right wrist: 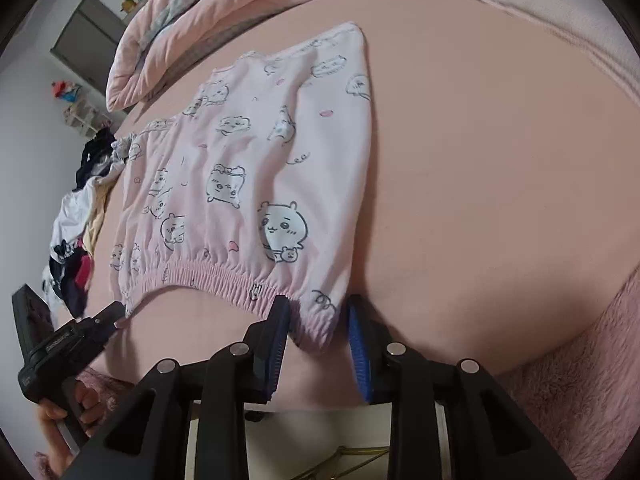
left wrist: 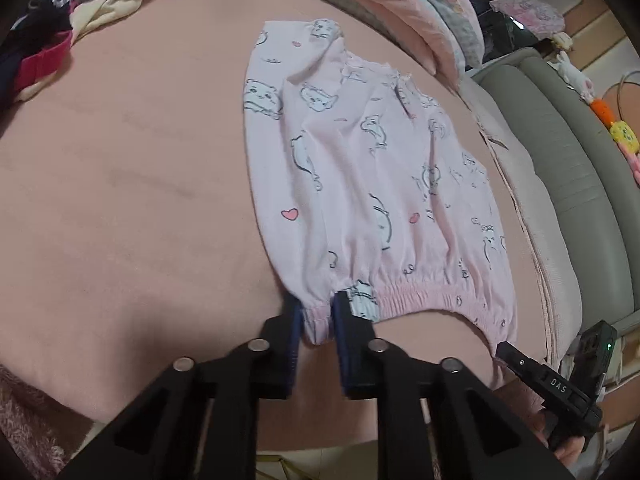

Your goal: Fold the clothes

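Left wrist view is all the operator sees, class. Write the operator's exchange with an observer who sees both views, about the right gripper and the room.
Operator: Are the right gripper's jaws shut on the hem corner?
Observer: No. The right gripper is open, and the pink garment has its corner loose between the jaws.
Operator: What stands beyond the quilt?
Observer: A grey cabinet against the wall.

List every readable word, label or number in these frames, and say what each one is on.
"DAS": on the black body of the right tongs, seen from the left wrist view.
A pale label on the left tongs, seen from the right wrist view: too blurred to read.
The pink pyjama garment: cartoon animals and hearts only, no readable words.
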`<action>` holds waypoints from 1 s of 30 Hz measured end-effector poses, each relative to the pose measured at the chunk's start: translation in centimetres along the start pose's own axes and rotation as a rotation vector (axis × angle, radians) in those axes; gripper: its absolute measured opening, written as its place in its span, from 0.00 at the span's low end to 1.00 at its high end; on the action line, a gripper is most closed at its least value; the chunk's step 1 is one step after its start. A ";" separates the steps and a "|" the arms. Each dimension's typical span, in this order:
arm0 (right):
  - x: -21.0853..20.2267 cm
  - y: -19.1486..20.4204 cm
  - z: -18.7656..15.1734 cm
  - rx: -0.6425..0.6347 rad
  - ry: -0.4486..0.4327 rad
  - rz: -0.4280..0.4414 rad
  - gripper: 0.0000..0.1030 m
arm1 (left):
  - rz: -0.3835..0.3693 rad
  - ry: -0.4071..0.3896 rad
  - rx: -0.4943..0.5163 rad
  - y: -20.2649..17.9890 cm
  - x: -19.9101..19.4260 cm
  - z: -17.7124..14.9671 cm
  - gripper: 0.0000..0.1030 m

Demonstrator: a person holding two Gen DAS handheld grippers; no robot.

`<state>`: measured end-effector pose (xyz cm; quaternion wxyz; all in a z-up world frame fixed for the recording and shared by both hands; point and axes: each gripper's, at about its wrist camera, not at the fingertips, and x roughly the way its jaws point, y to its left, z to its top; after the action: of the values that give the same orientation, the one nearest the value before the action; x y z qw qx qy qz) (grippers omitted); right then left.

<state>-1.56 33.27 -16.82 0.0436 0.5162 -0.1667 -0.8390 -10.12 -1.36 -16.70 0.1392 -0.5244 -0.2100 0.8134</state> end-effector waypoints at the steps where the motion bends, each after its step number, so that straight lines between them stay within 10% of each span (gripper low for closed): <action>1: 0.2 0.1 0.0 0.000 0.008 0.005 0.24 | 0.011 -0.001 0.008 -0.1 -0.1 -0.1 0.09; 9: -0.3 2.4 -1.5 -0.097 0.019 -0.086 0.16 | 0.018 0.027 0.053 -0.3 -1.2 -0.3 0.09; 14: -5.4 3.9 1.4 -0.123 -0.153 -0.057 0.18 | -0.048 -0.059 0.089 -1.5 -4.1 4.3 0.11; 23: 1.1 8.8 17.1 -0.206 -0.109 0.104 0.18 | -0.049 -0.073 -0.028 3.5 1.6 21.6 0.24; 30: 8.5 14.5 24.1 -0.262 0.007 0.062 0.19 | -0.065 0.079 -0.230 9.3 8.2 28.0 0.25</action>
<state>-28.11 23.24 -9.41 0.1370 0.5034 -0.0716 -0.8501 -39.07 -11.29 -17.64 0.1124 -0.5613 -0.3131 0.7578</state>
